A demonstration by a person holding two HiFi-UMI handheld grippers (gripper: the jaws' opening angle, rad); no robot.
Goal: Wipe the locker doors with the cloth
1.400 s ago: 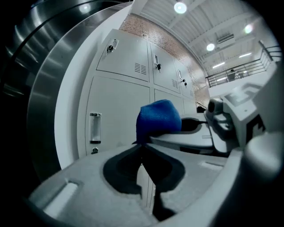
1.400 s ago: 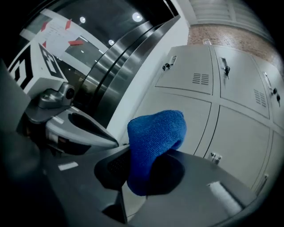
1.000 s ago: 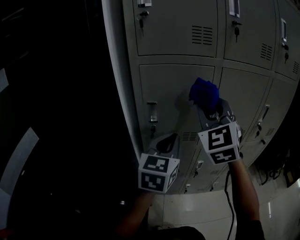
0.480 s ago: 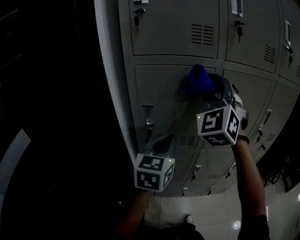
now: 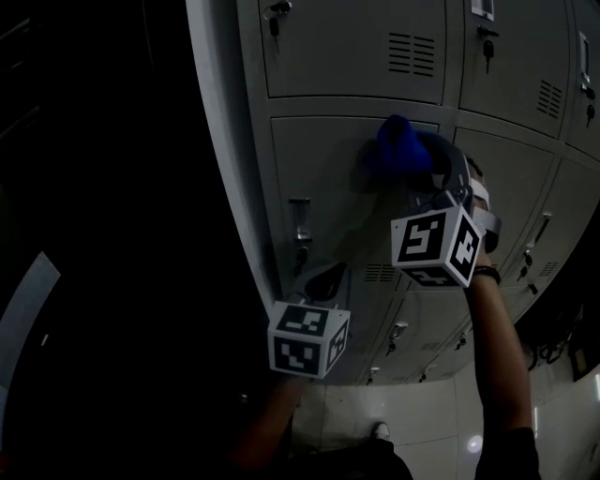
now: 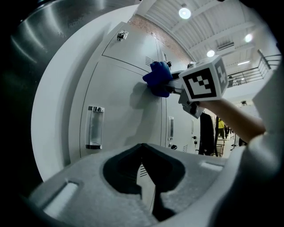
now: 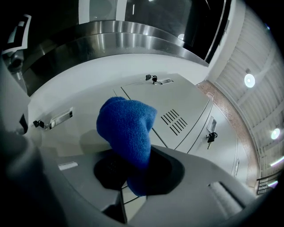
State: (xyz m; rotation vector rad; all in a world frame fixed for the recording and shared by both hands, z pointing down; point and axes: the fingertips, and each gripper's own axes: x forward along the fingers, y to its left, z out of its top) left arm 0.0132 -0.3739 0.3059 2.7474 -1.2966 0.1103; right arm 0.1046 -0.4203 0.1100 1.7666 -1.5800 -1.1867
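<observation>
Your right tongs (image 7: 133, 184) are pinching a blue terry cloth (image 7: 126, 128). Its lower end is caught between the jaws, and the rest bulges up and out ahead of them in a rounded wad. That wad sits against a grey metal locker door (image 5: 323, 169), high up at the door's right corner, just beside the seam to the next door.

Your left tongs (image 6: 142, 148) are pressed together at the tips with nothing between them (only a thin sliver of locker shows through lower down). They hang lower and to the left, near the bottom of the same door and well apart from the cloth.

The head view is dim. It shows both tongs together, with the white marker cube (image 5: 309, 339) of the left one below that of the right. The left gripper view shows the right tongs from the side, the cloth's shadow on the door, a clear pull handle (image 6: 94, 127) at the door's left, and bright ceiling lamps (image 6: 185, 12) beyond. Only the right gripper view shows the black vent slits (image 7: 175, 122) just behind the cloth and a key (image 7: 211, 136) hanging in a farther door.
</observation>
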